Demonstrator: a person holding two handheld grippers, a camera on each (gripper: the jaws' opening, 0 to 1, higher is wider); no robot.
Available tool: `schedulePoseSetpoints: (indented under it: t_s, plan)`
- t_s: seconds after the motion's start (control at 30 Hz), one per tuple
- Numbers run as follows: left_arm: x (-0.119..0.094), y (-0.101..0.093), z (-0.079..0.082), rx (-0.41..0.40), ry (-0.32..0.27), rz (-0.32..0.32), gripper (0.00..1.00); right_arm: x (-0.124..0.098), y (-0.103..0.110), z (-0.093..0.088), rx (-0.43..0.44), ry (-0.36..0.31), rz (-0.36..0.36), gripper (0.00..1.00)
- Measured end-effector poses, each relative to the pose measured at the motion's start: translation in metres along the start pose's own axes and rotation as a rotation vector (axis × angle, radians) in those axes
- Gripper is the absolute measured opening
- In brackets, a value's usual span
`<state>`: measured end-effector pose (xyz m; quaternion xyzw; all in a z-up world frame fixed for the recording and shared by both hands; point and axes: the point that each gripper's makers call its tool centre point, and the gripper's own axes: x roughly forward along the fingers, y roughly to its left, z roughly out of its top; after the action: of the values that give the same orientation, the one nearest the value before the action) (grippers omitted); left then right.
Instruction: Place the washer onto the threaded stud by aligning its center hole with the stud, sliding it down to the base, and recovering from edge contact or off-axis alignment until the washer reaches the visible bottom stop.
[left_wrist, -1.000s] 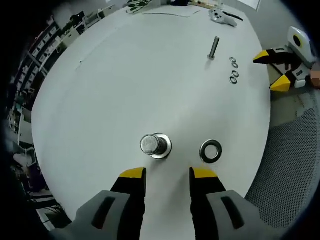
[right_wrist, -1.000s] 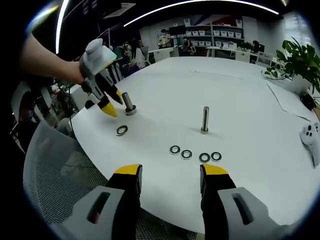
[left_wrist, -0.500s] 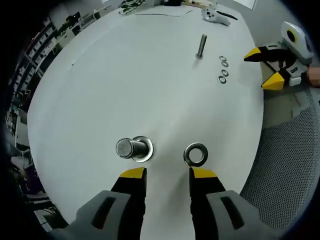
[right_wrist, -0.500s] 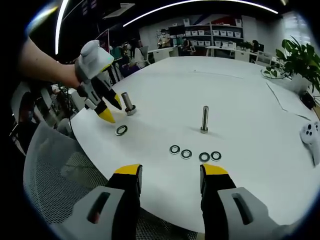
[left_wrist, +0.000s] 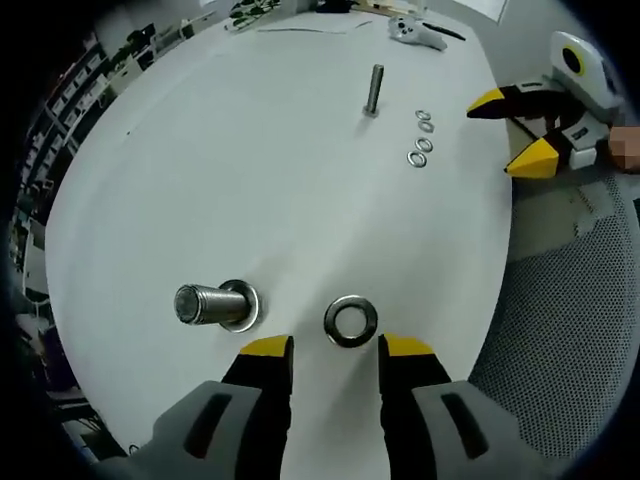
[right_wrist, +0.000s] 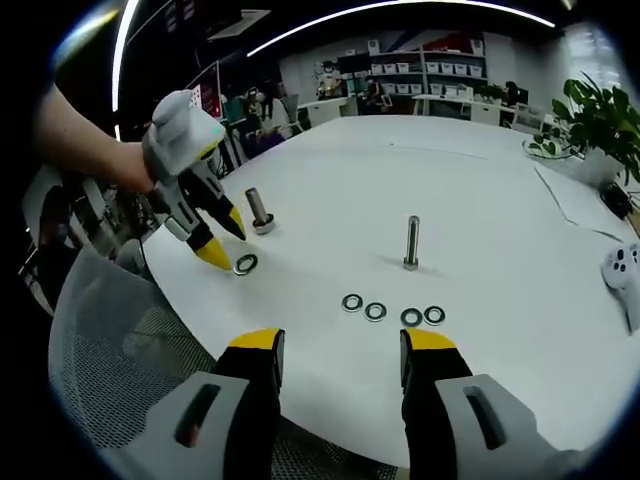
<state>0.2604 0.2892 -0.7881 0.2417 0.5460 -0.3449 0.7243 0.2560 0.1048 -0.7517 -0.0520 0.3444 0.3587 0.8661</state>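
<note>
A large steel washer (left_wrist: 351, 321) lies flat on the white round table (left_wrist: 280, 150), just ahead of my left gripper (left_wrist: 335, 349), which is open with the washer in line with the gap between its yellow tips. The thick threaded stud (left_wrist: 212, 304) stands on its wide base to the left of the washer. In the right gripper view the left gripper (right_wrist: 222, 238) hovers over that washer (right_wrist: 245, 264), beside the stud (right_wrist: 258, 210). My right gripper (right_wrist: 338, 342) is open and holds nothing, at the near table edge.
A slim bolt (left_wrist: 373, 90) stands upright mid-table, with several small washers (left_wrist: 420, 138) in a row near it. A white controller (left_wrist: 415, 31) and papers lie at the far edge. A mesh chair (left_wrist: 560, 330) is beside the table. A potted plant (right_wrist: 600, 130) stands at the right.
The left gripper has shifted right, from facing the stud to facing the washer, and come closer to the table. The right gripper has stayed put.
</note>
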Motion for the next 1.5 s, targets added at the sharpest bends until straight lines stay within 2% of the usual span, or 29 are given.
schedulePoseSetpoints:
  t_s: [0.4, 0.7, 1.07, 1.1, 1.27, 1.5]
  plan:
    - [0.006, -0.005, 0.007, 0.031, -0.007, -0.009, 0.28, 0.0, -0.003, 0.0, 0.012, -0.001, -0.01, 0.49]
    - [0.011, -0.006, 0.003, 0.099, 0.013, 0.0, 0.22, 0.0, -0.003, -0.001, 0.013, 0.003, -0.014, 0.49]
    - [0.011, -0.005, 0.005, 0.062, 0.007, 0.014, 0.21, 0.001, -0.003, -0.001, 0.008, 0.01, -0.01, 0.48]
    - [0.011, -0.005, 0.005, 0.038, 0.008, 0.017, 0.21, 0.001, -0.003, -0.001, 0.008, 0.009, -0.01, 0.48]
    - [0.013, -0.009, 0.01, 0.032, 0.003, 0.017, 0.26, 0.001, -0.003, -0.001, 0.008, 0.009, -0.009, 0.47]
    - [0.013, -0.005, 0.01, 0.018, 0.024, 0.025, 0.22, 0.001, -0.002, -0.001, 0.006, 0.008, -0.008, 0.47]
